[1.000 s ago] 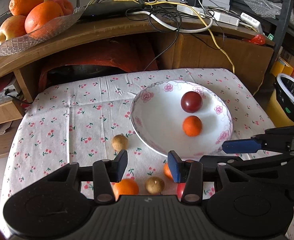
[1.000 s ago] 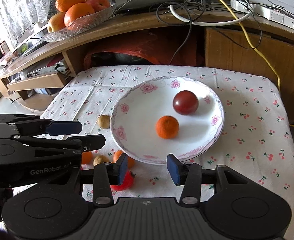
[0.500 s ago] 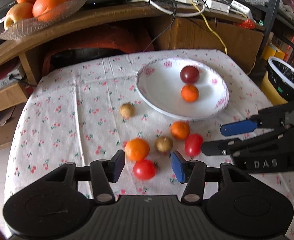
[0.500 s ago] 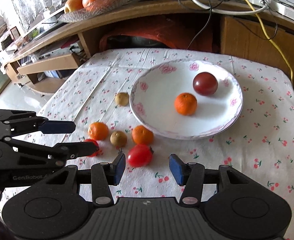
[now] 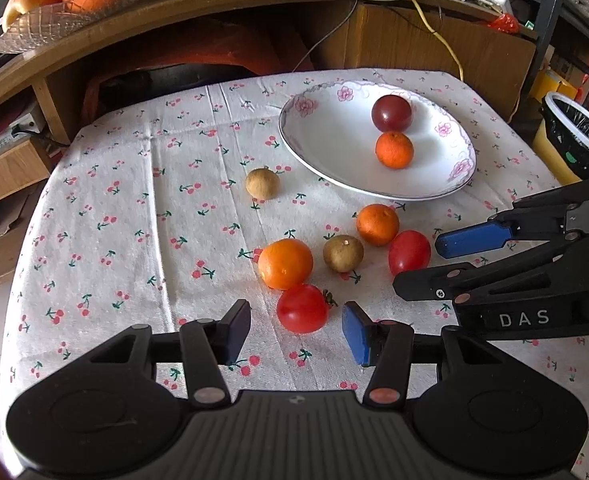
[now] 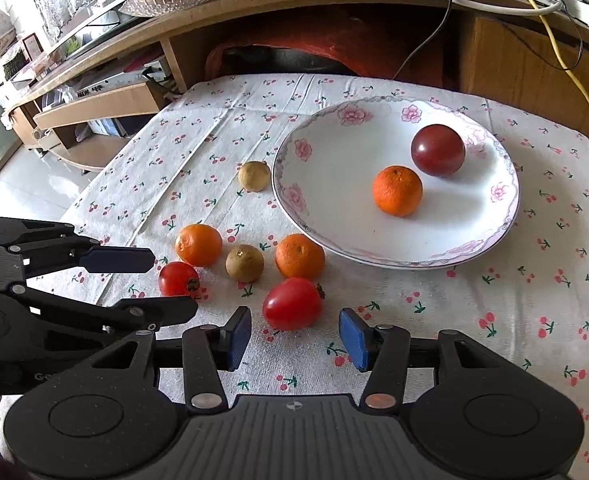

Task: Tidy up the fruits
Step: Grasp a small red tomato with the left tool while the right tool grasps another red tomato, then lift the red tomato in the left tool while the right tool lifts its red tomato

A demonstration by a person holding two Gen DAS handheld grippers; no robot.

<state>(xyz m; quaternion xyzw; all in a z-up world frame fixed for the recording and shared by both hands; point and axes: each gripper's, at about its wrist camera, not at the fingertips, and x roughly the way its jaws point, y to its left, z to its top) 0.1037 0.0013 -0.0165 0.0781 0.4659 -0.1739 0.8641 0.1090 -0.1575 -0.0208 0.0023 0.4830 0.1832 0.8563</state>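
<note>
Apparently lined up for pickups: left gripper point(image 5: 296, 334) wide around 1 tomato point(image 5: 302, 309), right gripper point(image 6: 294, 338) wide before another tomato point(image 6: 292, 304), plate point(image 6: 494, 232) holding 2 fruits.

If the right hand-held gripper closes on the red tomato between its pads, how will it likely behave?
The red tomato looks smooth and glossy, so it may slip. It is rounded and lies loose on the tablecloth, so a nudge could roll it. The open right hand-held gripper should probably squeeze gently.
</note>
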